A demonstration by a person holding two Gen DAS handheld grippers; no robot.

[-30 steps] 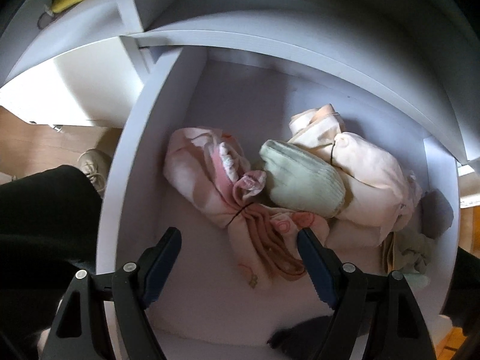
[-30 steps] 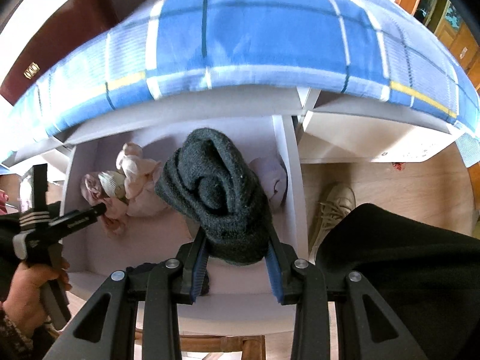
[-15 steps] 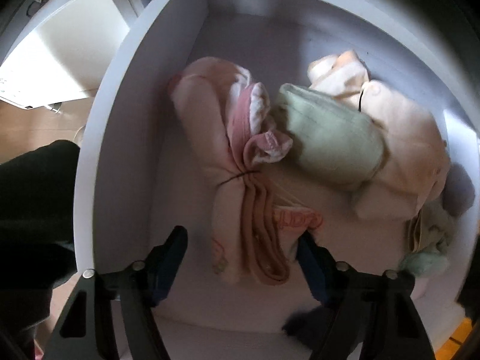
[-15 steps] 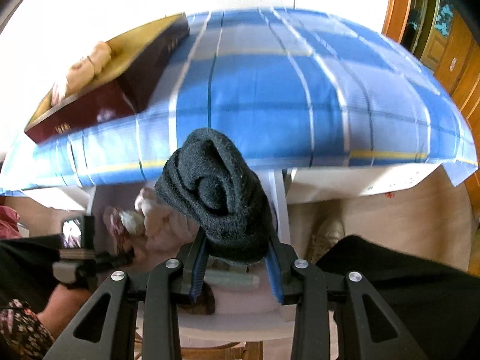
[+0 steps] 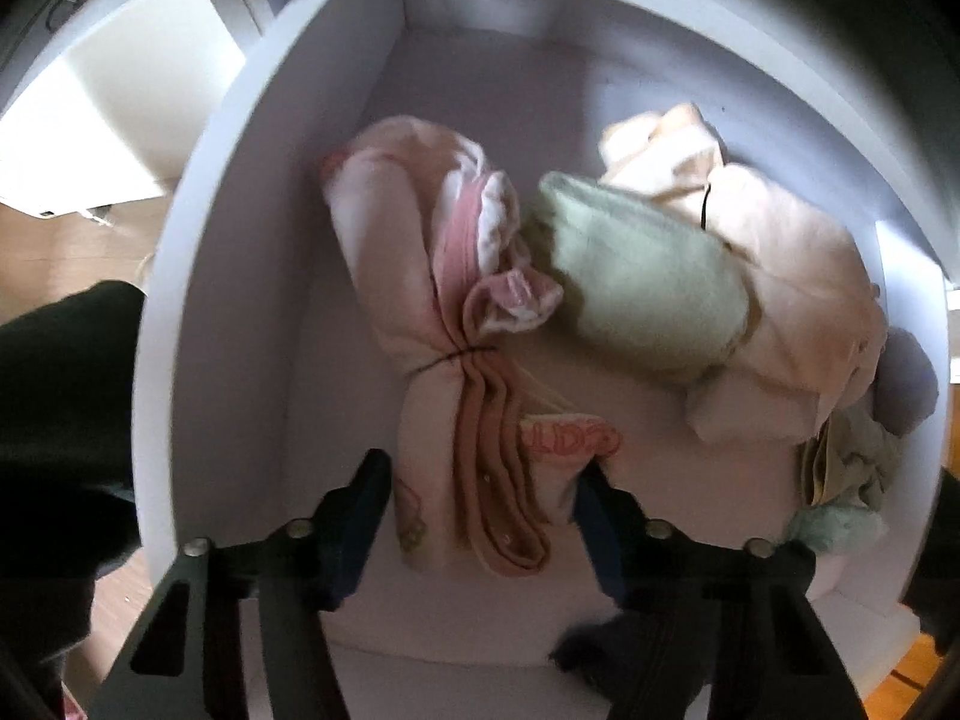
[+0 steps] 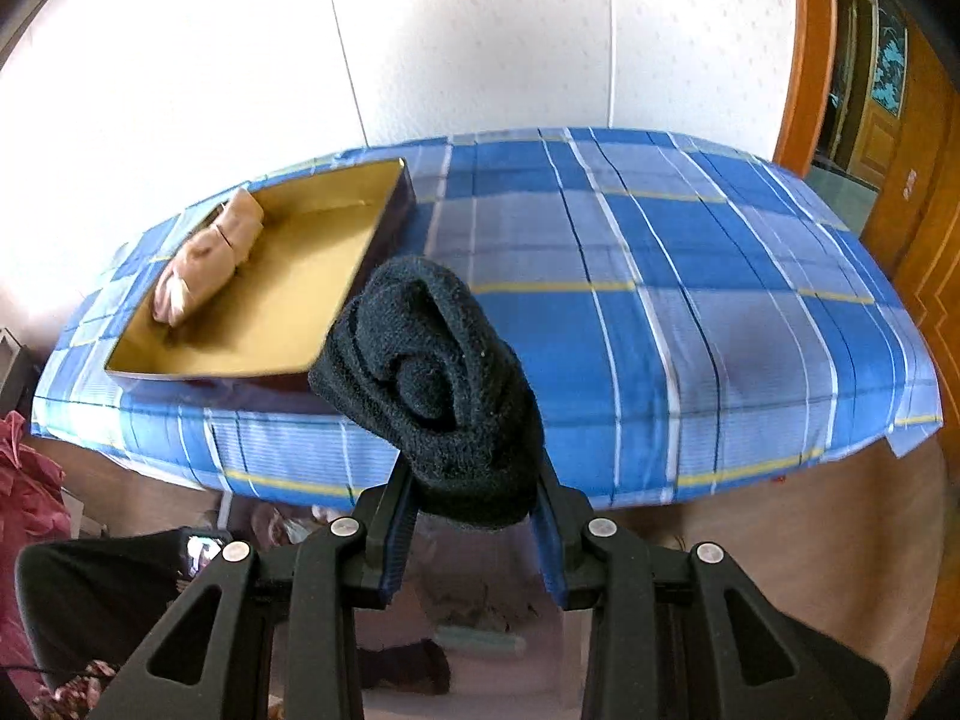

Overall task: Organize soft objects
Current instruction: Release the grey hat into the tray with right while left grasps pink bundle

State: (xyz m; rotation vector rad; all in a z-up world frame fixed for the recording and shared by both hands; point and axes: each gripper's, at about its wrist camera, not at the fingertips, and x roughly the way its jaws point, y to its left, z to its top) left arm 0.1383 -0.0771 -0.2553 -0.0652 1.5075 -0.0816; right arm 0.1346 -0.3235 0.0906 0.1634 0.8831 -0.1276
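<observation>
My right gripper (image 6: 474, 516) is shut on a rolled dark sock bundle (image 6: 438, 390) and holds it up in front of a table with a blue plaid cloth (image 6: 690, 300). A gold tray (image 6: 288, 300) on the cloth holds a tan rolled bundle (image 6: 210, 258). My left gripper (image 5: 480, 510) is open inside a white drawer (image 5: 240, 300), its fingers on either side of the lower end of a pink tied cloth bundle (image 5: 432, 324). A pale green sock roll (image 5: 642, 288) and a cream bundle (image 5: 798, 300) lie beside it.
More soft items lie at the drawer's right side (image 5: 852, 468), and a dark sock (image 5: 606, 648) lies at its front edge. An orange wooden door (image 6: 900, 120) stands to the right of the table. A dark trouser leg (image 5: 60, 450) is left of the drawer.
My right gripper has risen with the dark sock bundle from above the drawer to table height. My left gripper has moved down into the drawer and narrowed around the pink bundle.
</observation>
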